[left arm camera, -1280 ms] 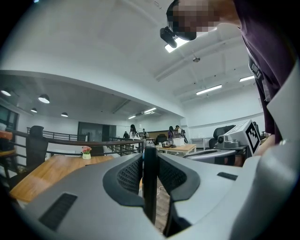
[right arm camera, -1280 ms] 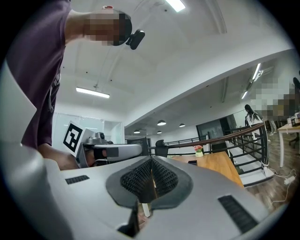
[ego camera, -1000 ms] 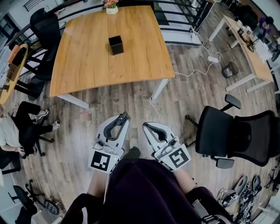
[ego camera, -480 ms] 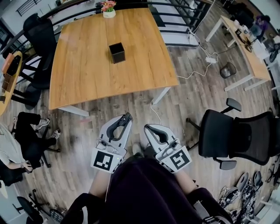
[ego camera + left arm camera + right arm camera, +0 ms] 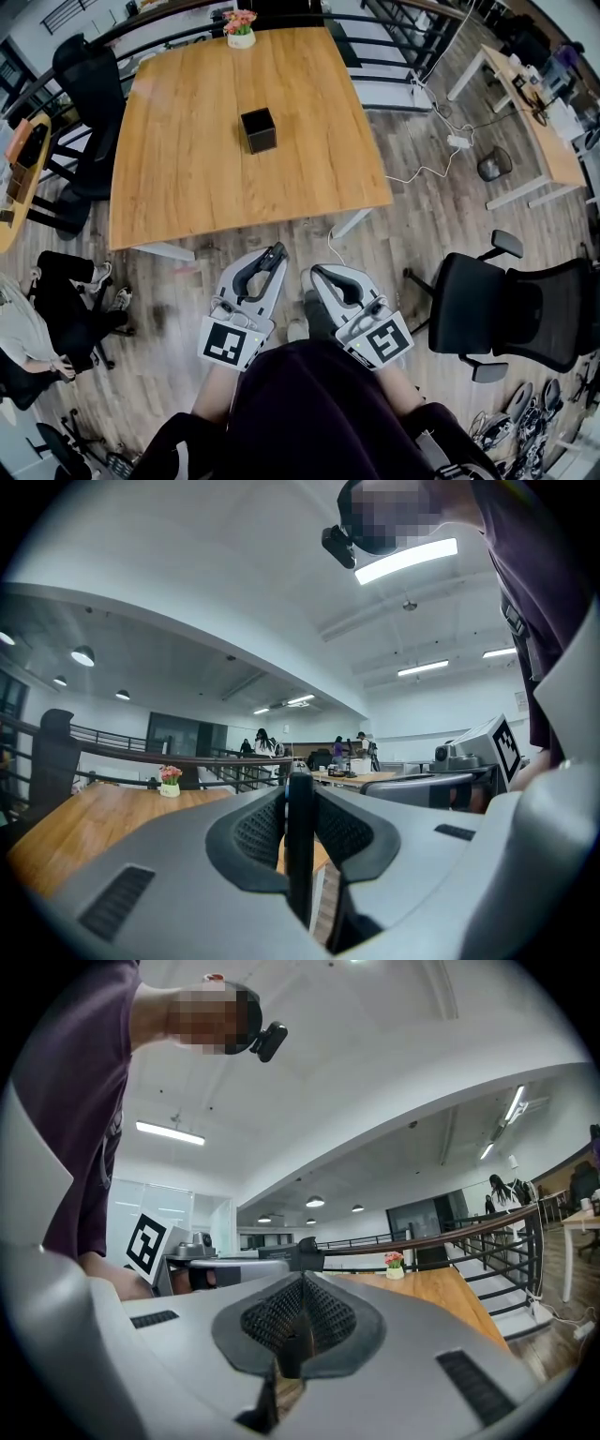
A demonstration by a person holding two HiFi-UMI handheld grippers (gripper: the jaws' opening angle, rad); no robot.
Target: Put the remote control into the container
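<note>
Head view: we stand back from the big wood table (image 5: pixel 187 178), w/ the left gripper (image 5: pixel 277 251) and right gripper (image 5: pixel 317 272) held low, close to our tummy, tips aimed at the table. We think they sit there b/c no grabbing has begun, so they wait side by side, near each other but not touching.

Left gripper view shows its jaws pressed together w/ nothing in between. Right gripper view shows the same: jaws together, nothing held.

The small black box (image 5: pixel 258 129) stands upright near the middle of the table. We guess it's the container, put where both grippers can reach it. It's well apart from the little flower pot (image 5: pixel 241 31) at the far edge.

We can't see the remote control anywhere: not on the table, not on the floor, not in a gripper. So the task looks to be at its very start. We'd need to find the remote 1st, then open one gripper to grab it. A black chair (image 5: pixel 506 305) sits on our right, so we should mind it when we step.
</note>
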